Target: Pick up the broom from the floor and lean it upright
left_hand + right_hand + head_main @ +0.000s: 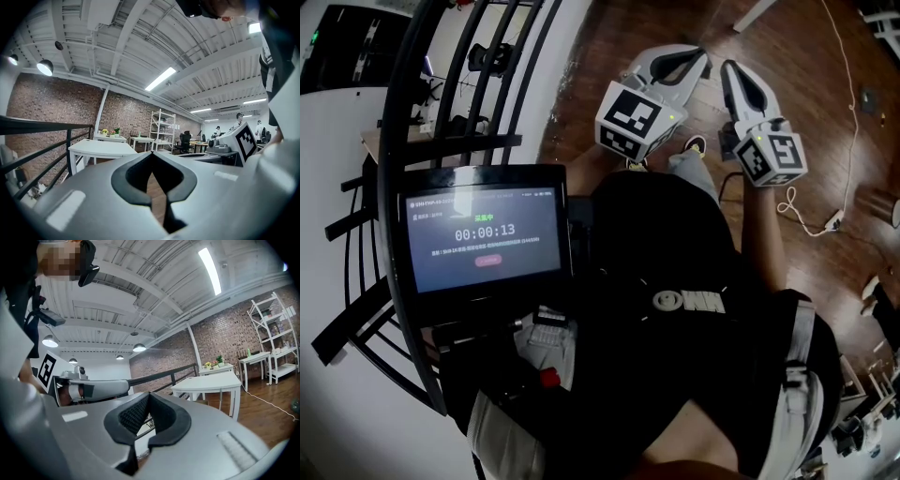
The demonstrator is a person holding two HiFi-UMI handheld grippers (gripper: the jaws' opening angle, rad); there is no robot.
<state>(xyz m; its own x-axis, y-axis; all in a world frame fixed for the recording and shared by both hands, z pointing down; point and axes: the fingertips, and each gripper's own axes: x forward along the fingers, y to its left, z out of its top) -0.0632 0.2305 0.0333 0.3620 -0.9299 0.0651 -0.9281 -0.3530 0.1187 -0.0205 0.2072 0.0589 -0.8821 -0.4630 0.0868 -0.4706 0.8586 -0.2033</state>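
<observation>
No broom shows in any view. In the head view my two grippers are held side by side over the wooden floor [609, 37], both pointing level and away from me. The left gripper [701, 58] has its marker cube at the left, and its jaws are shut with nothing between them. Just to its right, the right gripper [729, 70] is also shut and empty. The left gripper view shows the left gripper [152, 154] with its jaws together, and the right gripper's cube [244, 140] beside it. The right gripper [149, 394] is likewise shut in its own view.
A black metal railing [441, 94] curves along my left. A tablet [483, 234] with a running timer hangs at my chest. A white cable and power strip [825, 223] lie on the floor at right. White tables [101, 147], a shelving rack [161, 131] and distant people stand ahead.
</observation>
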